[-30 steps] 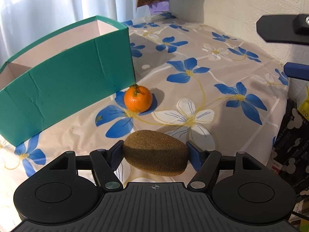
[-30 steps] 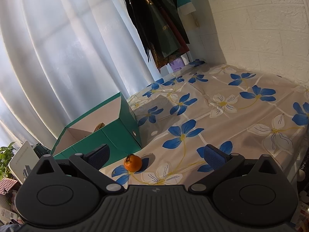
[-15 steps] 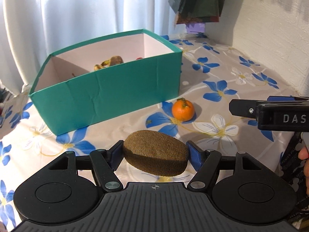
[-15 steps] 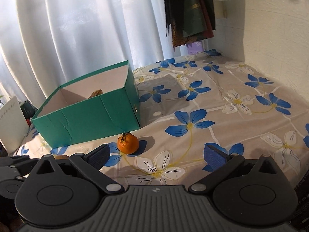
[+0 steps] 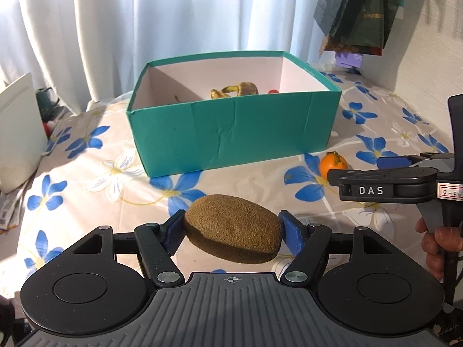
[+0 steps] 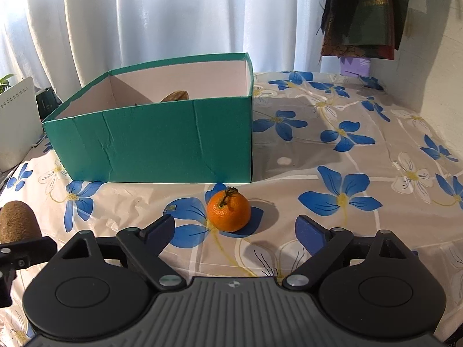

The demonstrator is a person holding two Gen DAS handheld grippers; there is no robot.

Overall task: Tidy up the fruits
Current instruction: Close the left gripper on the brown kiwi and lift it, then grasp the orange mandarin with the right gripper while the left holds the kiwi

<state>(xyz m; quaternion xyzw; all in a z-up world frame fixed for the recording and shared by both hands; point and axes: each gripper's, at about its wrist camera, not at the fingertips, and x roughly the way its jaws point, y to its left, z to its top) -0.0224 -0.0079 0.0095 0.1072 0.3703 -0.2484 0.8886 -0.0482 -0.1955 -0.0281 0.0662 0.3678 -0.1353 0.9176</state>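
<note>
My left gripper (image 5: 233, 231) is shut on a brown kiwi (image 5: 233, 228) and holds it above the flowered tablecloth, in front of the teal box (image 5: 231, 136). The kiwi also shows at the left edge of the right wrist view (image 6: 17, 219). The box (image 6: 156, 147) holds a banana (image 5: 235, 90) and something red (image 5: 272, 91). A tangerine (image 6: 228, 210) lies on the cloth by the box's right front corner; it also shows in the left wrist view (image 5: 332, 163). My right gripper (image 6: 234, 231) is open and empty, just short of the tangerine.
A white device (image 5: 17, 133) stands at the table's left edge. White curtains hang behind the box, and dark bags (image 6: 364, 14) hang by the white wall at the right. The right gripper's side (image 5: 385, 183) shows at the right of the left wrist view.
The left gripper with the kiwi has swung left and back to face the box squarely. The right gripper has come lower and closer to the tangerine, still open.
</note>
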